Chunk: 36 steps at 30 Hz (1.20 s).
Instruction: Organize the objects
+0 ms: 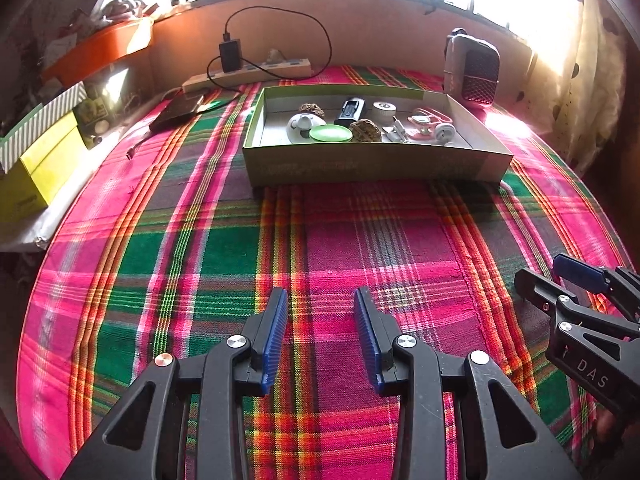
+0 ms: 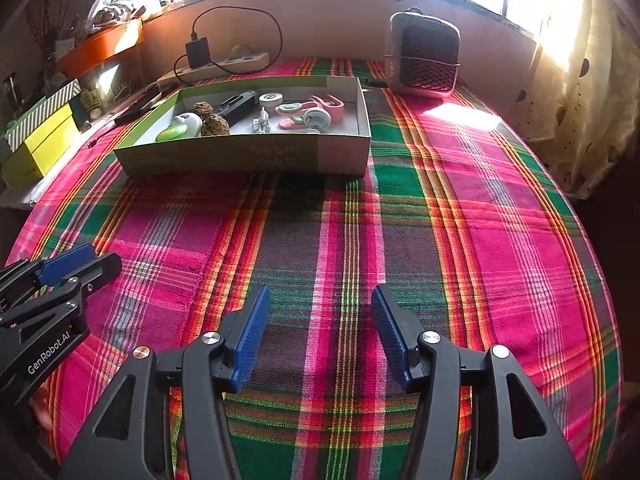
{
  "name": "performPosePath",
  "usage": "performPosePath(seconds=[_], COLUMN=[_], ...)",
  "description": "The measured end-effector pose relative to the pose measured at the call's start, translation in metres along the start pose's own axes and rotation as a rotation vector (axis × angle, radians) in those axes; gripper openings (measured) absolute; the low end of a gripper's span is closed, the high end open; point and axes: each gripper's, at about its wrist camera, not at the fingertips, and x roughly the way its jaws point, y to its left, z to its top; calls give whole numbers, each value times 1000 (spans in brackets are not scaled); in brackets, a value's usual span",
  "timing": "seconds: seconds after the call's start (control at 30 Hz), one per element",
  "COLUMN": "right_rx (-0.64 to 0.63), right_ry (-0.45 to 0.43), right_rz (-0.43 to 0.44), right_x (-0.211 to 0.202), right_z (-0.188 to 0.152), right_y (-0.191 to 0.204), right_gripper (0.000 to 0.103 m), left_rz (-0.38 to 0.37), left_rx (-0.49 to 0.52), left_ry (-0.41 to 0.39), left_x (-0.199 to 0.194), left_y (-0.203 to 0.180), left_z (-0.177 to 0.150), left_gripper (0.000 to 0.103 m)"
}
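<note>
A shallow cardboard box [image 1: 372, 166] [image 2: 244, 156] stands on the plaid cloth at the far side. Inside lie a green disc [image 1: 330, 133] [image 2: 171, 134], a white rounded gadget [image 1: 303, 124] [image 2: 188, 121], two brown lumpy balls [image 1: 365, 129] [image 2: 214, 125], a black device [image 1: 350, 111] [image 2: 237, 105], a white round tin [image 1: 384, 109] [image 2: 271, 99] and pink headphones [image 1: 427, 122] [image 2: 316, 111]. My left gripper [image 1: 321, 304] hovers open over bare cloth, well short of the box, with nothing between its blue pads. My right gripper [image 2: 320, 304] is open too, wider, and empty. Each gripper shows at the edge of the other's view.
A power strip [image 1: 248, 74] with a black charger and cable lies behind the box. A pink mesh-fronted heater [image 2: 424, 56] stands at the back right. A dark phone-like slab [image 1: 178, 112] lies left of the box. Yellow and striped boxes [image 1: 40, 160] line the left edge. Curtain at the right.
</note>
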Motion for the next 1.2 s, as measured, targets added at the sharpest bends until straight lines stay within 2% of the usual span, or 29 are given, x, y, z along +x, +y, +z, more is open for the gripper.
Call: performPosePath(seconds=[1.2], right_rx=[0], right_ry=[-1], right_rz=[-1], right_x=[0], right_z=[-1], right_y=[0], right_gripper=[55], left_rz=[4], left_rx=[-2], left_ry=[-1], left_x=[0], left_y=[0], left_z=[-1], left_gripper=[33])
